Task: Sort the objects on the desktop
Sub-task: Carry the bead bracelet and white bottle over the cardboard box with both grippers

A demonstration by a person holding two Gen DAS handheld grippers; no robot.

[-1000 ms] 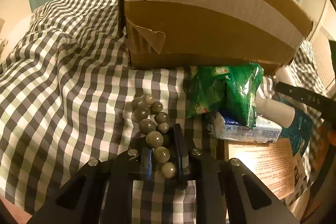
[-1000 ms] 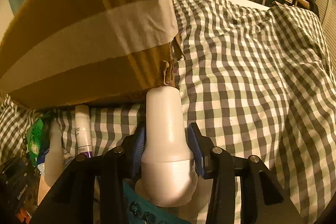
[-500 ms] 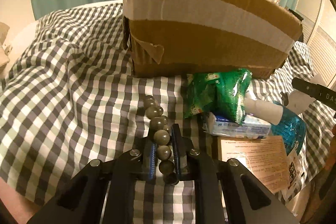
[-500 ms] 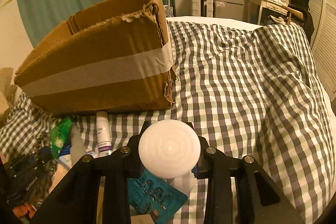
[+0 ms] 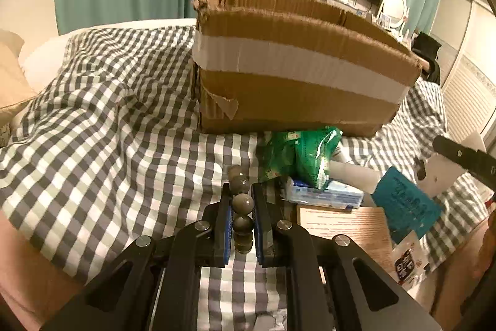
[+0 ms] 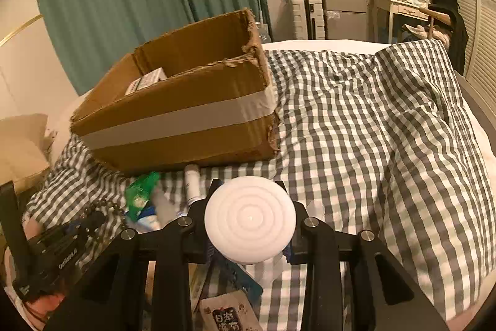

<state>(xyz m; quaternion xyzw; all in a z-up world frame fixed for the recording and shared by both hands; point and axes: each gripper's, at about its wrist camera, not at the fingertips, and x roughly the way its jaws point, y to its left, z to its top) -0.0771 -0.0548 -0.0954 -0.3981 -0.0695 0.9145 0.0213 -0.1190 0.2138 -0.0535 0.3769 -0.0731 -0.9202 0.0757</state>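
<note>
The left gripper is pinched tight on a string of grey-green beads, the blue pads pressing on several beads with the free end hanging past the tips over the checked bedspread. The beads look hard and smooth but the strand is limp, so it probably swings and could slip bead by bead; a grip across two or three beads, as here, seems soundest. The right gripper is clamped on a white plastic bottle, its ringed base facing the camera. It appears light, rigid and slick, so taking it at the waist suits it. Both grippers tilt downward above the clutter of a green packet and papers, facing the open cardboard box just beyond, the likely destination.
</note>
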